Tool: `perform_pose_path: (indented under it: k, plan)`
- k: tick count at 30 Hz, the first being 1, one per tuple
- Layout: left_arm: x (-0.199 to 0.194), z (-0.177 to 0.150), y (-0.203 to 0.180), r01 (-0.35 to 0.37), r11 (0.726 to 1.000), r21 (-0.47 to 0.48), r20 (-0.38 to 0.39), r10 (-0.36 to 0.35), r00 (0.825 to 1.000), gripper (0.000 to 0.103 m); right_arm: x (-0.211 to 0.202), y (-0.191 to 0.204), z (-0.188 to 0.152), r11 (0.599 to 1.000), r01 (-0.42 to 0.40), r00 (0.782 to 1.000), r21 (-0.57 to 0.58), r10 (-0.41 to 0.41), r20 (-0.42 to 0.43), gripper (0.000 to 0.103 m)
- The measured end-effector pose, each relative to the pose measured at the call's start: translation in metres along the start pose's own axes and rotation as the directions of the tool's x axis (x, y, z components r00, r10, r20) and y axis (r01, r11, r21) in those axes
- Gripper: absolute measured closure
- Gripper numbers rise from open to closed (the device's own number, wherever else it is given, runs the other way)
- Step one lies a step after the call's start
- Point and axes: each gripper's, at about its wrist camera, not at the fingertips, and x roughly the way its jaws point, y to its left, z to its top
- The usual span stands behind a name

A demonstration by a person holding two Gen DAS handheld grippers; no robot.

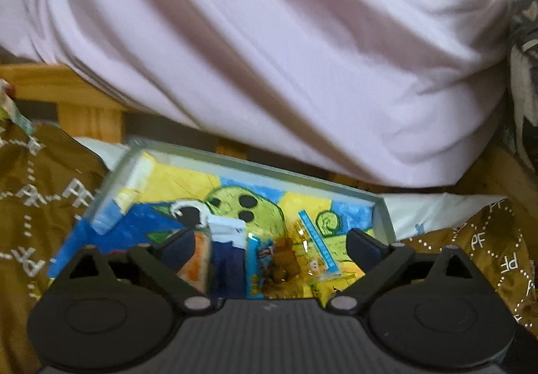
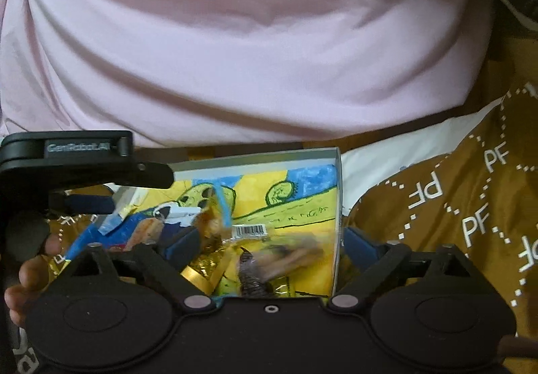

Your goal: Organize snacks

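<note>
L gripper (image 1: 270, 244) jaws wide, nothing held | snacks (image 1: 285, 256) lie loose in painted tray (image 1: 383, 216), mid-floor | R gripper (image 2: 269, 244) jaws wide, empty, over same pile | tip: pick one pkt, grip flat edge, avoid tray wall.

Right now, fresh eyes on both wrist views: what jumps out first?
The shallow tray with a bright yellow, blue and green painted drawing on its floor, lying on the brown PF-patterned cloth. Snack packets are piled at its near end, between the open left gripper fingers; the right gripper is also open over them. A pale pink sheet fills the upper half of both views.
</note>
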Motion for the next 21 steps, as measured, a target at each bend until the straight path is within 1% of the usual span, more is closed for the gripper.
perform_pose_path:
  k: [3, 7, 11, 14, 18, 21]
  plan:
    - [-0.025, -0.005, 0.006, 0.012, 1.0, 0.008, 0.05, -0.012, 0.999, 0.002, -0.018, 0.007, 0.004, 1.0, -0.006, 1.0, -0.01, 0.006, 0.016, 0.002]
    - [-0.059, -0.012, 0.018, 0.01, 1.0, -0.009, 0.114, -0.009, 0.993, 0.001, -0.046, 0.017, 0.008, 1.0, -0.008, 0.999, -0.018, 0.009, 0.039, 0.001]
    - [-0.086, -0.013, 0.026, -0.034, 0.999, -0.012, 0.138, 0.035, 0.99, 0.001, -0.073, 0.026, 0.01, 1.0, 0.002, 0.997, -0.027, 0.0, 0.081, 0.001]
    - [-0.105, -0.017, 0.032, -0.069, 0.998, -0.015, 0.145, 0.07, 0.987, 0.001, -0.092, 0.029, 0.01, 1.0, 0.001, 0.994, -0.012, 0.0, 0.109, 0.001]
    - [-0.13, -0.029, 0.038, -0.112, 0.994, -0.011, 0.171, 0.112, 0.979, 0.001, -0.118, 0.034, 0.006, 1.0, 0.008, 0.99, -0.014, -0.006, 0.143, 0.001]
    - [-0.148, -0.042, 0.043, -0.13, 0.991, -0.016, 0.174, 0.131, 0.976, 0.001, -0.135, 0.038, 0.0, 1.0, 0.014, 0.987, -0.02, -0.01, 0.158, 0.001]
